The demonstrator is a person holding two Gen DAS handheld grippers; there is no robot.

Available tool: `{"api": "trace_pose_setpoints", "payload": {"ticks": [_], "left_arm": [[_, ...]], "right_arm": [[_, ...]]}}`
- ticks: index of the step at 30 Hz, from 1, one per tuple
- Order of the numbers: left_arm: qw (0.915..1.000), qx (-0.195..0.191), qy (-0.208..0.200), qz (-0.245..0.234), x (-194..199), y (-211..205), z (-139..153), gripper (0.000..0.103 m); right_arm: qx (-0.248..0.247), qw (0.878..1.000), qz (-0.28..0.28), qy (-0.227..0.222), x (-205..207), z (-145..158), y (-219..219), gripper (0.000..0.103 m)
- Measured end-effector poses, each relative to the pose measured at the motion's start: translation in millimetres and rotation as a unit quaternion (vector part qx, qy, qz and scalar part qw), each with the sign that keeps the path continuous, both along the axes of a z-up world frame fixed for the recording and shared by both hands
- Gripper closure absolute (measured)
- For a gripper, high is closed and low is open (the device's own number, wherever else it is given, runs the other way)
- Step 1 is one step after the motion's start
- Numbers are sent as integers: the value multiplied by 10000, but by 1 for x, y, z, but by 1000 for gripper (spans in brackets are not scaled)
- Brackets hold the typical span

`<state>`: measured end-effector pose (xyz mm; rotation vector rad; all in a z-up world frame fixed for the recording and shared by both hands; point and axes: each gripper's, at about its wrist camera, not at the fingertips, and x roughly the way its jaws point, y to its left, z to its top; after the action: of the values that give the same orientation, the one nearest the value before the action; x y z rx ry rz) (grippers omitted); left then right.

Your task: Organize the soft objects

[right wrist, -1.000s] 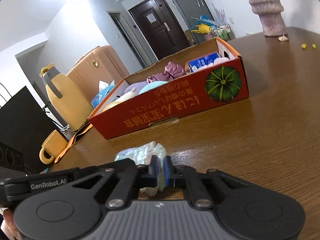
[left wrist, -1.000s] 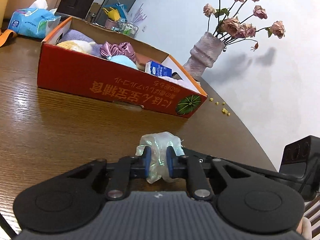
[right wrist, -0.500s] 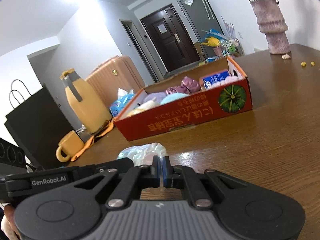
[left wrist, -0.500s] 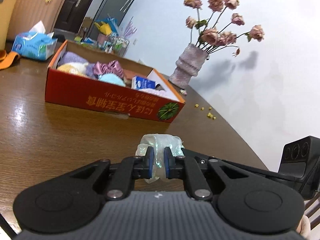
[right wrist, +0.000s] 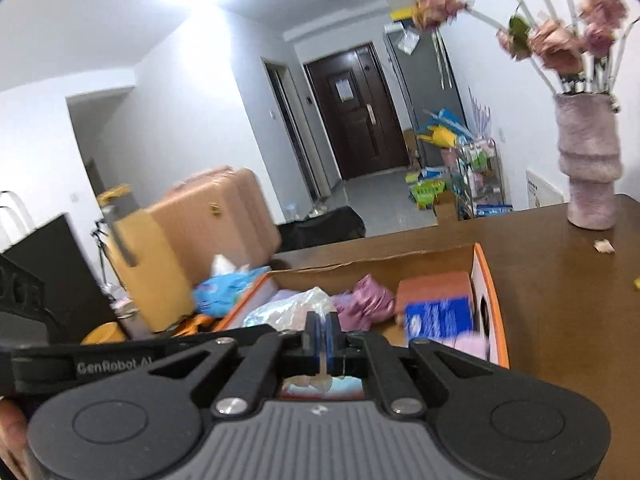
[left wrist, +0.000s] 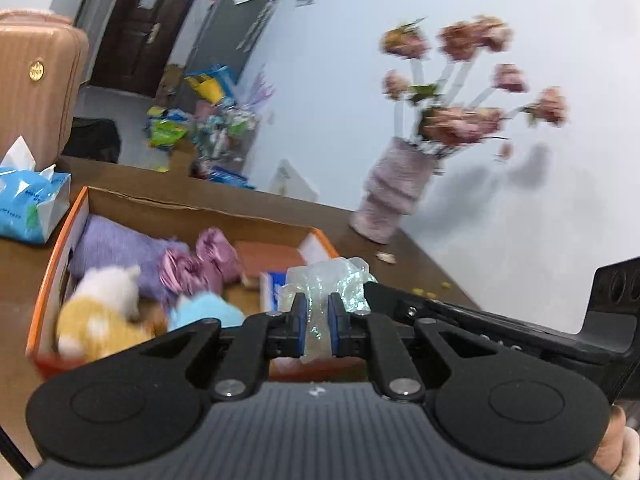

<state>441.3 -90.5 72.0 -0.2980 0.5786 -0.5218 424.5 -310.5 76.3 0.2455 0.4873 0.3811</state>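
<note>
A crumpled clear plastic bag (left wrist: 324,280) with a faint green-blue sheen hangs in the air just above the near edge of the open cardboard box (left wrist: 180,212), pinched at two sides. Inside the box lie a purple towel (left wrist: 116,248), a pink satin scrunchie (left wrist: 196,264), a yellow and white plush toy (left wrist: 100,312) and a light blue plush (left wrist: 204,312).

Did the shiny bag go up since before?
Yes. The bag, held by both tools, was on the table short of the box; now it is lifted over the box.
</note>
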Motion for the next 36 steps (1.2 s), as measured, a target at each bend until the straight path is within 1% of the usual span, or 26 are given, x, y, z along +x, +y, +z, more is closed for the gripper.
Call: {"api": "trace_pose_setpoints", "payload": {"ticks": [2,4,6,8,9,13,14,15,17,19,20,21,22,23,24,27,28,30,32,33,34,35,36], "left_arm": [[9999,114,96,33,30,-6,-10,92],[9995,172,278,10,57,-9,-26,92],[9982,336,497,56,80,-13,-43,92],[9959,472,774,-21,96,-16,-60,92],[9942,596,887,-103,101,-19,-67,92],[9870,1129,1088,-355,107,-31,-84,91],[9868,1162,1065,-366,108,-32,-84,91],[9865,1166,1089,-364,110,-32,-84,91],[9865,1133,1106,-412,112,-33,-83,86],[9871,1109,1081,-417,110,-35,-83,84],[9876,1080,1054,-432,107,-34,-81,78],[9884,1029,1022,-448,103,-31,-77,75],[9891,994,984,-451,98,-26,-72,70],[9899,987,920,-440,93,-23,-65,66],[9906,1030,814,-384,86,-19,-57,64],[9920,1192,403,-124,65,-2,-26,56],[9917,1249,287,22,58,6,-15,52],[9897,1406,12,272,42,18,6,48],[9862,1535,-292,543,27,31,25,41],[9839,1593,-407,707,20,38,33,39],[9817,1628,-483,863,14,45,40,33],[9807,1580,-513,1034,9,53,45,24],[9795,1490,-552,1237,3,60,49,21]], "right_arm": [[-155,9997,2,173,39,-6,2,100],[-347,9985,11,417,78,-18,4,100],[-411,9969,19,672,109,-32,6,100],[-566,9937,113,964,136,-49,10,100],[-672,9918,108,1081,144,-56,12,100],[-1192,9805,234,1543,166,-81,27,100],[-1231,9789,246,1613,164,-86,29,99],[-1239,9787,237,1618,164,-84,29,95],[-1387,9770,186,1611,164,-83,30,96],[-1358,9769,168,1641,164,-82,28,93],[-1359,9770,157,1633,161,-80,26,92],[-1347,9777,152,1607,157,-76,25,89],[-1311,9788,154,1569,154,-71,24,83],[-1335,9793,148,1515,149,-65,22,79],[-1401,9797,100,1429,142,-58,22,75],[-1481,9824,32,1142,122,-29,18,74],[-1484,9834,19,1046,117,-19,15,71],[-1622,9837,-43,775,98,5,13,63],[-1827,9819,-204,461,79,27,12,60],[-1882,9812,-278,320,69,37,11,56],[-1895,9811,-325,214,62,45,11,52],[-1868,9816,-388,27,50,54,8,47],[-1818,9821,-449,-199,40,60,7,31]]}}
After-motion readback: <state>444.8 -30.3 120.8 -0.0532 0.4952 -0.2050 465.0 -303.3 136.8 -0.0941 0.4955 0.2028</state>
